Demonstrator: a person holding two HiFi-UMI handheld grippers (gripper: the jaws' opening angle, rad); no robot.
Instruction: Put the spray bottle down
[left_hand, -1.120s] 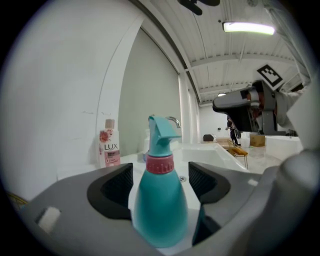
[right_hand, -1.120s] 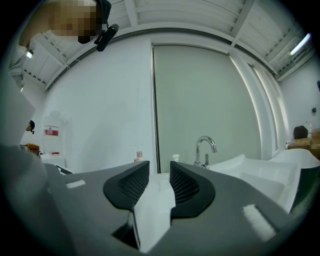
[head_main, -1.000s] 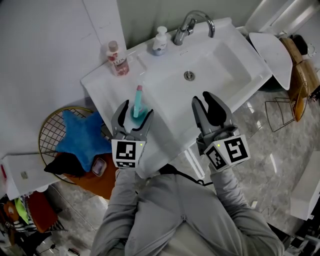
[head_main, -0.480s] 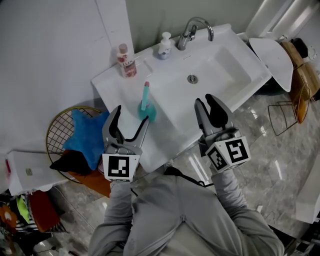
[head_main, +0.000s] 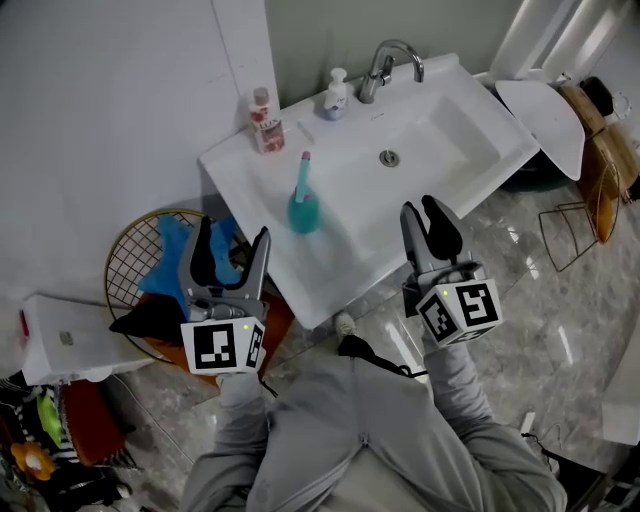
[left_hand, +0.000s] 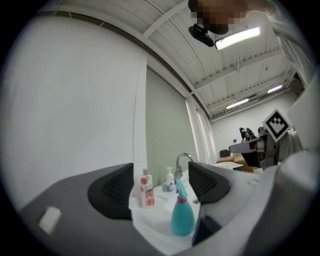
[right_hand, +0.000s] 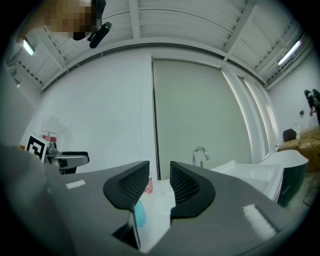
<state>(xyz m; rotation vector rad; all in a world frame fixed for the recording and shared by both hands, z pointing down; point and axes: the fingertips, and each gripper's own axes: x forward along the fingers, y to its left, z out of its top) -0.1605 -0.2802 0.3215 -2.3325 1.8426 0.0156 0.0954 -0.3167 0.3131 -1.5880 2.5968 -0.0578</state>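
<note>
The teal spray bottle (head_main: 303, 205) with a pink collar stands upright and free on the left part of the white sink (head_main: 250, 175). My left gripper (head_main: 232, 238) is open and hangs off the sink's front-left edge, apart from the bottle. In the left gripper view the spray bottle (left_hand: 182, 217) shows beyond the wide-apart jaws, with nothing between them. My right gripper (head_main: 424, 212) hovers by the sink's front edge with a narrow gap between its jaws and nothing held. A sliver of the spray bottle (right_hand: 140, 214) shows below its left jaw.
A pink bottle (head_main: 265, 122), a soap dispenser (head_main: 337, 95) and the faucet (head_main: 385, 60) line the sink's back. A wire basket (head_main: 135, 255) with a blue star cushion (head_main: 170, 265) stands on the floor under my left gripper. A white box (head_main: 65, 335) lies farther left.
My left gripper has let go of the spray bottle, opened and drawn back off the sink towards the basket. The bottle stays standing on the sink. The right gripper has barely moved.
</note>
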